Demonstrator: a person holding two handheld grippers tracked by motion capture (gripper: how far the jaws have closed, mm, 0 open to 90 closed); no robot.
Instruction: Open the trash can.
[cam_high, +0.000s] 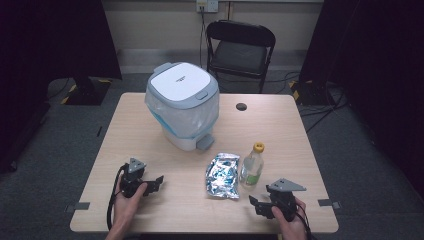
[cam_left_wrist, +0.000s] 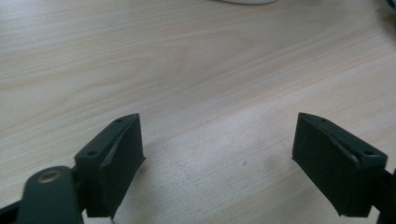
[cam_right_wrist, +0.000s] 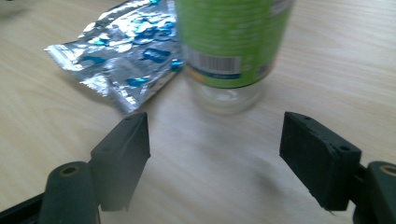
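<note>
No wording legible anywhere: small dark mark on bin lid (cam_high: 182, 82) too tiny to read, barcode (cam_right_wrist: 219, 63) on green bottle label (cam_right_wrist: 233, 37) blurred, blue print on silver foil packet (cam_right_wrist: 126, 56) smeared beyond reading.

the left hand (cam_high: 126, 196) comes in from the bottom edge and holds the left tongs (cam_high: 159, 182) low, jaws pointing toward the right. those jaws stand wide apart with nothing between them. the right hand (cam_high: 290, 216) comes in at the lower right and holds the right tongs (cam_high: 256, 206), jaws pointing leftward. its jaws also stand wide apart and grip nothing. a dark cable trails from each tool back along the wrist.
</note>
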